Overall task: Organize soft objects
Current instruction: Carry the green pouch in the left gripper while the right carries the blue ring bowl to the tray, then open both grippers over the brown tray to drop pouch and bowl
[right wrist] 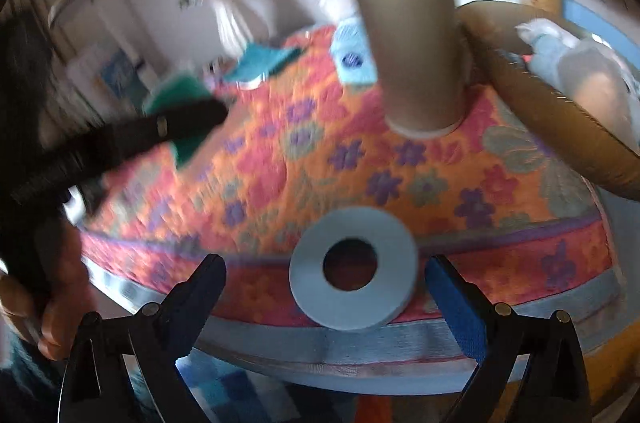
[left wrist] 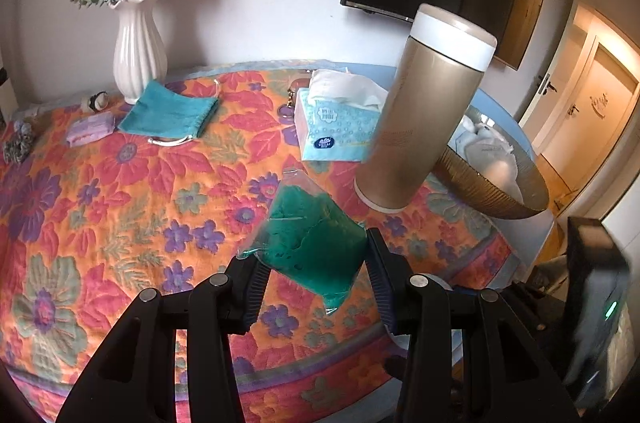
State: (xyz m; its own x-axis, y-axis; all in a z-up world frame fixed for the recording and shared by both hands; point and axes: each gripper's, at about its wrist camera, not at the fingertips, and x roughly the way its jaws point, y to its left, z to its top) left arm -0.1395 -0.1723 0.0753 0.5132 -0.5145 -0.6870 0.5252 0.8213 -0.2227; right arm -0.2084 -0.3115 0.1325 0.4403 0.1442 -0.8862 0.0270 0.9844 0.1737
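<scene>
My left gripper point(left wrist: 314, 275) is shut on a clear bag of green soft putty point(left wrist: 316, 243), which hangs above the flowered tablecloth point(left wrist: 120, 203). The right wrist view shows the same bag point(right wrist: 180, 91) at the left, blurred. My right gripper point(right wrist: 324, 265) stands wide open at the table's near edge. A light blue foam ring point(right wrist: 354, 303) sits between its fingers, close to the right pad point(right wrist: 452, 299) and well clear of the left finger. A gold bowl point(left wrist: 480, 191) point(right wrist: 532, 127) at the right holds pale soft items.
A tall gold flask point(left wrist: 424, 119) point(right wrist: 412, 35) stands beside the bowl. Behind it lie a tissue pack point(left wrist: 340, 131), a teal pouch point(left wrist: 172, 111), a purple packet point(left wrist: 90, 129) and a white vase of flowers point(left wrist: 138, 51). A hand point(right wrist: 40, 323) shows at lower left.
</scene>
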